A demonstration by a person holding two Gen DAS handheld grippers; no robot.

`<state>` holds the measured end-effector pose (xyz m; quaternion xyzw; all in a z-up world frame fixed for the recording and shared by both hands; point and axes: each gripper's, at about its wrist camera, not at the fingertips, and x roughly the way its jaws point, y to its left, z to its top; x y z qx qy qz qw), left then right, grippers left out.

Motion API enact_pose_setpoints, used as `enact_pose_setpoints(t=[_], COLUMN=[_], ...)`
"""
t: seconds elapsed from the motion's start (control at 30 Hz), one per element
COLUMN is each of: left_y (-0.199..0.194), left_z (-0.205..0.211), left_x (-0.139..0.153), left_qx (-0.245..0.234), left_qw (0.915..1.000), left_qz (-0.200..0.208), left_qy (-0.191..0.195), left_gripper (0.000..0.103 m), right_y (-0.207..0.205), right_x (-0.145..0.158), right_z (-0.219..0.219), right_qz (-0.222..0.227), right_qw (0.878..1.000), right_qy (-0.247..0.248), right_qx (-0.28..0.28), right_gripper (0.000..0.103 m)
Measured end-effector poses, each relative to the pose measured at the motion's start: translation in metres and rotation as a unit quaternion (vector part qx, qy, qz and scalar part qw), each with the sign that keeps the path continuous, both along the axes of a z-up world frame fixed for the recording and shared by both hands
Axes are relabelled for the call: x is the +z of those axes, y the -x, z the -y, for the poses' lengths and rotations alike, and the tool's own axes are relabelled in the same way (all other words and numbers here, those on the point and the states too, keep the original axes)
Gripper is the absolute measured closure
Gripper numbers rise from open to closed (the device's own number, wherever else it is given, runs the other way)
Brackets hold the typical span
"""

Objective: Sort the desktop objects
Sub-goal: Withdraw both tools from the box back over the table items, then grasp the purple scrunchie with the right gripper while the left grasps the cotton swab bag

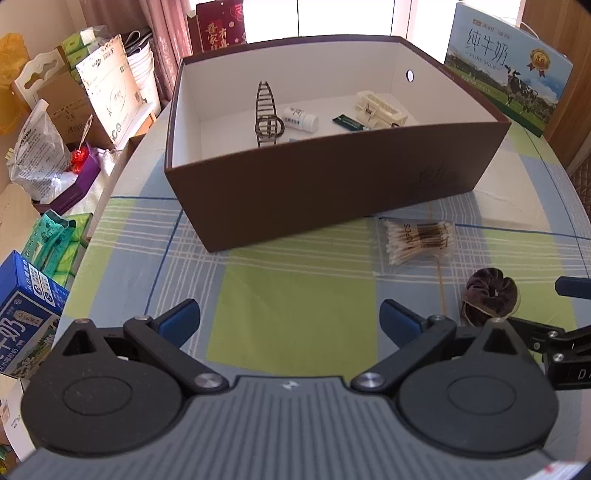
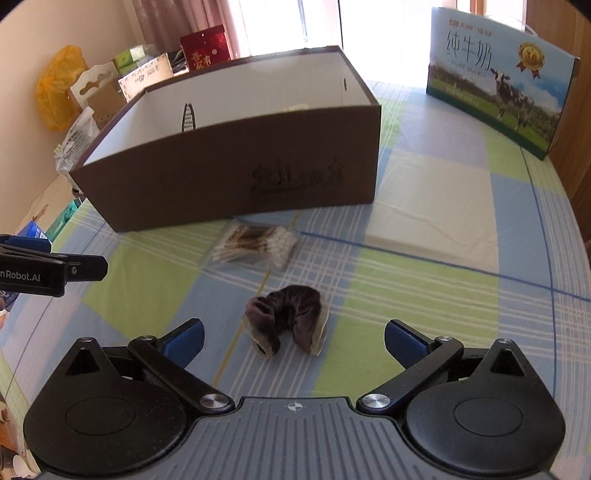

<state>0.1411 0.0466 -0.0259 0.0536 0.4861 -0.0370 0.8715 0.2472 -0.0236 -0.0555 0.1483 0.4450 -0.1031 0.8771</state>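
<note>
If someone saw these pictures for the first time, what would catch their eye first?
Probably the big brown box mid-table, open-topped, with a white bottle and other small items inside. In front of it lie a pack of cotton swabs and a dark scrunchie, just ahead of the open right gripper.

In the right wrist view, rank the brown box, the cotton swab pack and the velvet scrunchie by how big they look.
1. Brown box, by far the largest.
2 and 3. Cotton swab pack and velvet scrunchie look alike in size; the scrunchie lies nearer the camera, so no ranking.

Bright backlit window behind pink curtains, cream wall, checked tablecloth in green, blue, white.
</note>
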Motion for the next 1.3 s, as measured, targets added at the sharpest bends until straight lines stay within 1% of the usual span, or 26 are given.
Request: enact_pose_setpoints(t=[0.3,0.37,0.4,0.47,0.53,0.67,0.77,0.83,0.93,1.03,1.17,1.3], left_y=[-0.003,-0.004,-0.005,-0.006,-0.007,-0.009,-0.010,-0.011,-0.012,-0.013,-0.015,-0.019], left_z=[0.000,0.000,0.000,0.000,0.000,-0.001,0.000,0.001,0.002,0.005,0.014,0.030], left_x=[-0.015,-0.017,-0.018,-0.021,-0.025,-0.028,-0.029,-0.031,-0.034,-0.037,-0.039,-0.042], left_qx=[-0.001,-0.002,-0.002,-0.001,0.000,0.000,-0.004,-0.005,-0.007,-0.013,-0.032,-0.069], left_qw=[0.9999,0.9998,0.9998,0.9998,0.9997,0.9996,0.9996,0.9996,0.9994,0.9993,0.9990,0.9967], left_qz=[-0.015,-0.016,-0.018,-0.021,-0.023,-0.027,-0.027,-0.028,-0.032,-0.034,-0.029,-0.019], left_qy=[0.006,0.007,0.007,0.005,0.005,0.006,0.007,0.005,0.005,0.006,0.013,0.038], left_gripper=[0.001,0.001,0.001,0.001,0.001,0.001,0.001,0.001,0.001,0.001,0.001,0.001], right_y=[-0.005,-0.007,-0.008,-0.010,-0.012,-0.015,-0.018,-0.017,-0.014,-0.011,-0.003,0.007], right_x=[-0.019,-0.022,-0.024,-0.027,-0.030,-0.033,-0.037,-0.038,-0.039,-0.038,-0.038,-0.037], right_z=[-0.002,-0.003,-0.003,-0.003,-0.002,-0.003,-0.003,-0.001,0.003,0.007,0.017,0.031], right_qz=[-0.015,-0.013,-0.014,-0.012,-0.008,-0.002,-0.003,0.001,0.005,0.005,0.003,-0.003], right_qw=[1.000,1.000,1.000,1.000,1.000,1.000,1.000,1.000,1.000,1.000,1.000,0.999], right_qy=[0.013,0.019,0.019,0.015,0.014,0.013,0.016,0.003,-0.009,-0.015,-0.019,-0.008], right_qx=[0.003,0.008,0.011,0.012,0.013,0.020,0.022,0.024,0.024,0.017,-0.005,-0.035], right_gripper=[0.003,0.009,0.014,0.020,0.027,0.034,0.045,0.060,0.072,0.080,0.081,0.082])
